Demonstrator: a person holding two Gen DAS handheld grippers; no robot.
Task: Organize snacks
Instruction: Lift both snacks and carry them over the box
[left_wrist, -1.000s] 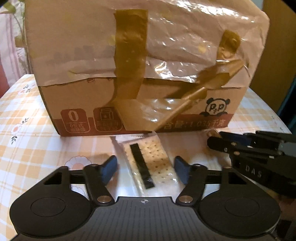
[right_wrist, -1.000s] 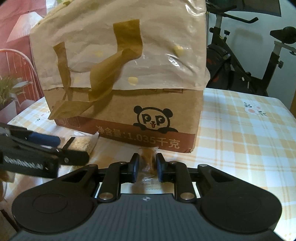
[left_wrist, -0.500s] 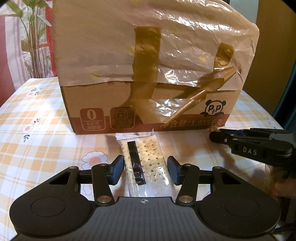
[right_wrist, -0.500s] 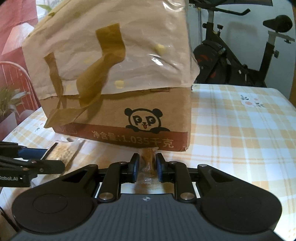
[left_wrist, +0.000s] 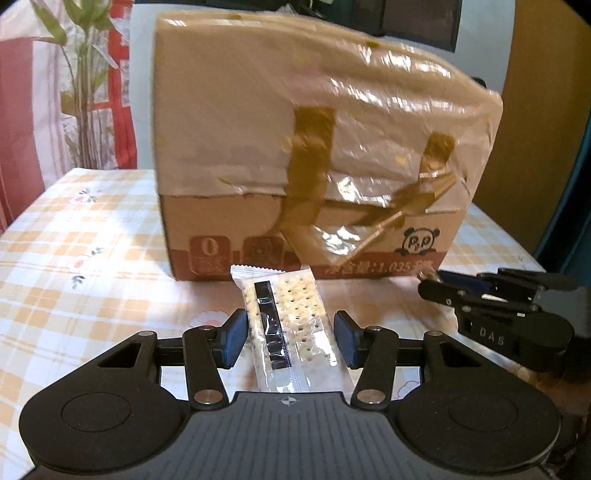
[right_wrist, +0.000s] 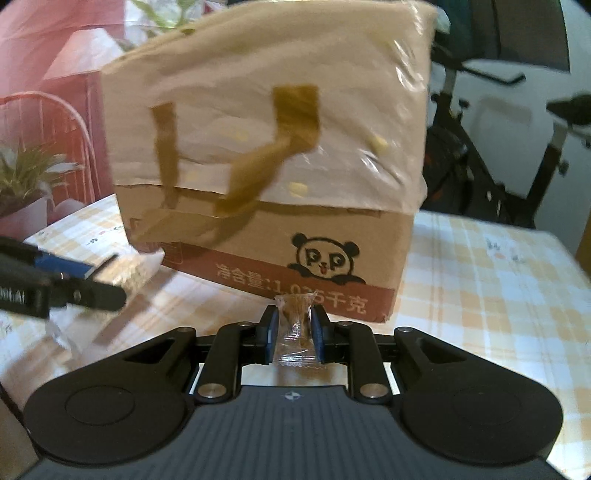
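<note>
A clear-wrapped cracker packet (left_wrist: 291, 328) with a black strip sits between the blue pads of my left gripper (left_wrist: 290, 341); the pads are close at its sides and it looks lifted off the table. My right gripper (right_wrist: 293, 332) is shut on a small brown candy (right_wrist: 295, 325) in clear wrap, held above the table. A tall cardboard box (left_wrist: 314, 166) with brown tape and a panda logo stands just ahead; it also shows in the right wrist view (right_wrist: 273, 166). The right gripper shows at the left view's right edge (left_wrist: 428, 284); the left gripper shows at the right view's left edge (right_wrist: 92, 284).
The table carries an orange-checked floral cloth (left_wrist: 74, 258). A potted plant (left_wrist: 85, 92) and red-white curtain stand beyond the far left corner. An exercise bike (right_wrist: 498, 147) stands behind the table on the right. A pink box (right_wrist: 55, 92) sits at the back left.
Both grippers have pulled back and risen, so the box looks smaller and lower. The left gripper's pads have narrowed around the cracker packet and carried it up. The right gripper keeps the candy.
</note>
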